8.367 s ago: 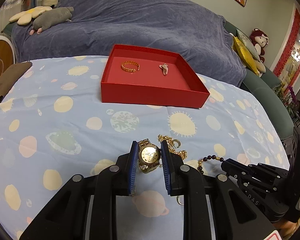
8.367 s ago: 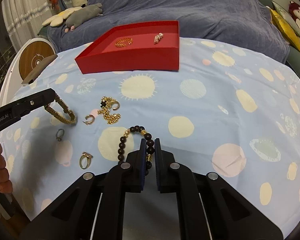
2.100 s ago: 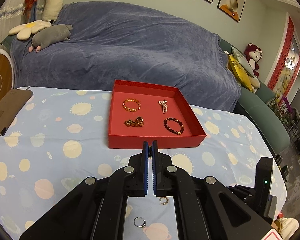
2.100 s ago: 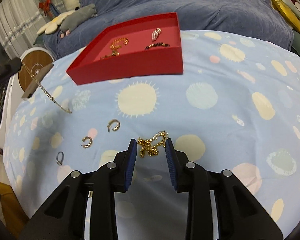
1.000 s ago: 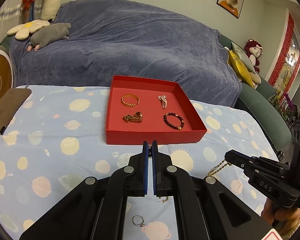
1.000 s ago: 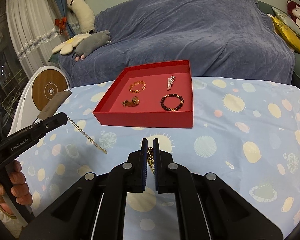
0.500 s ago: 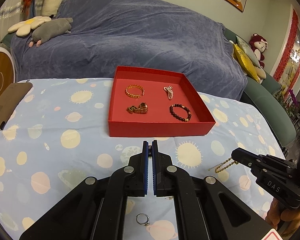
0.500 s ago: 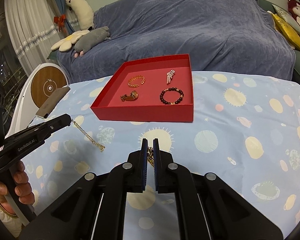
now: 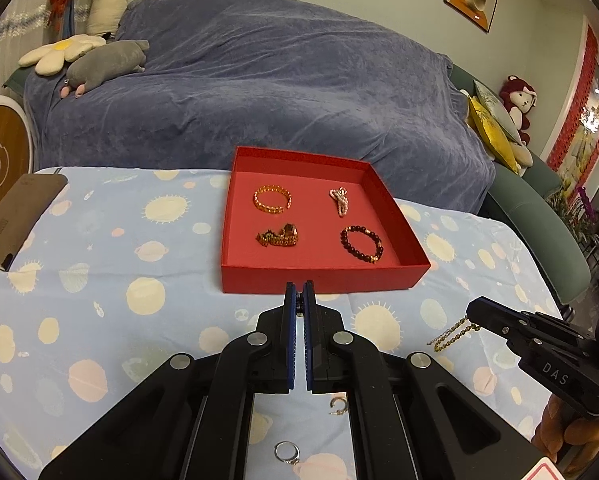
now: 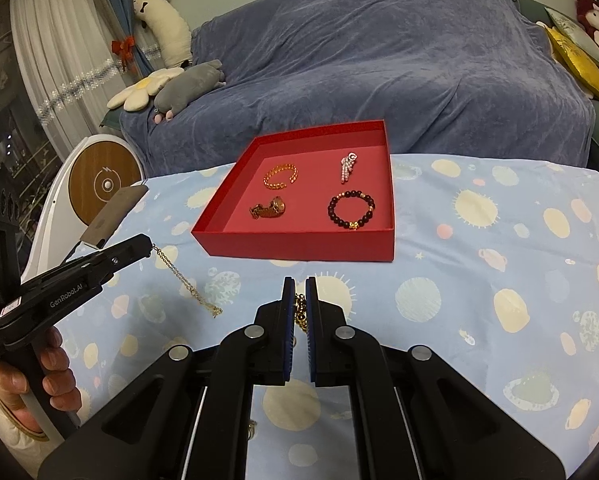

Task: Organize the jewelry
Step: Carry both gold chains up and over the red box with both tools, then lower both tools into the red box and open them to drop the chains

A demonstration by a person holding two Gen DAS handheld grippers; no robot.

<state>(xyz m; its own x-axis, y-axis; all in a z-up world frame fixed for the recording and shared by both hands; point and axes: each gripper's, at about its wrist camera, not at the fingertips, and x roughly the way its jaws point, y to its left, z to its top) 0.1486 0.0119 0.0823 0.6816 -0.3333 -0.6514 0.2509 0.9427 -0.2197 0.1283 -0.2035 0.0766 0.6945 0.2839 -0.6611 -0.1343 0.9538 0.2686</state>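
The left gripper [image 10: 149, 246] pinches a thin gold chain [image 10: 183, 280] hanging down-right above the planet-print cloth [image 10: 479, 280]; the right gripper [image 10: 299, 294] clamps a chunkier gold chain [image 9: 453, 333], before the red tray [image 10: 299, 245].

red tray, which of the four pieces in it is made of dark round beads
The dark bead bracelet in the near right corner of the red tray. The gold bangle, pearl piece and gold watch have none.
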